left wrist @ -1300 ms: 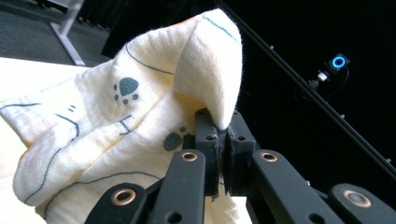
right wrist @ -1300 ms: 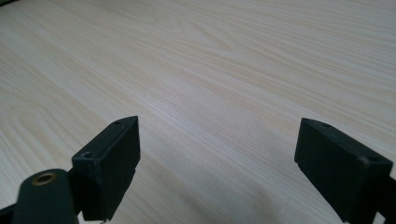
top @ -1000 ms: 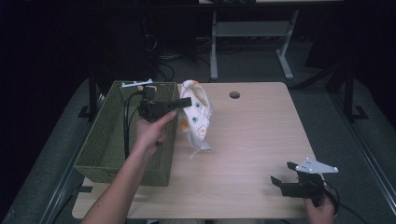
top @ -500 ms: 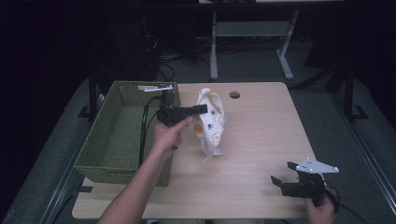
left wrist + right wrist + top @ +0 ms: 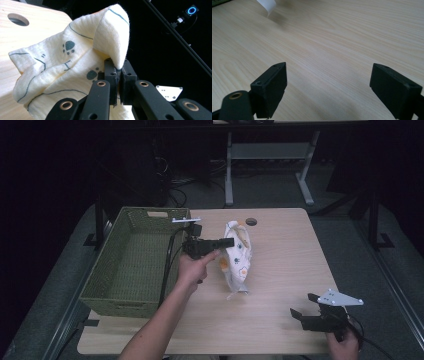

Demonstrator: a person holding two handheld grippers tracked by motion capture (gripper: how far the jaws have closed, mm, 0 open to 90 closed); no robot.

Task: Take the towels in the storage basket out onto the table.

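Observation:
A cream cloth [image 5: 237, 256] printed with dark paw marks and lines hangs over the middle of the table. My left gripper [image 5: 228, 241] holds it up by its top edge, shut on a fold of the cloth [image 5: 75, 65], as the left gripper view shows with the jaws pressed together on the fabric. The cloth's lower end touches the tabletop. My right gripper [image 5: 305, 307] rests low at the near right corner of the table, open and empty, its jaws [image 5: 328, 92] wide apart over bare wood.
A green woven basket [image 5: 107, 270] stands along the table's left side, right beside my left forearm. A round cable hole [image 5: 251, 221] lies at the table's far edge. A pale desk frame [image 5: 267, 152] stands on the floor behind the table.
My left gripper has carried the cloth to the right, away from the basket and out over the middle of the table. The right gripper has stayed put.

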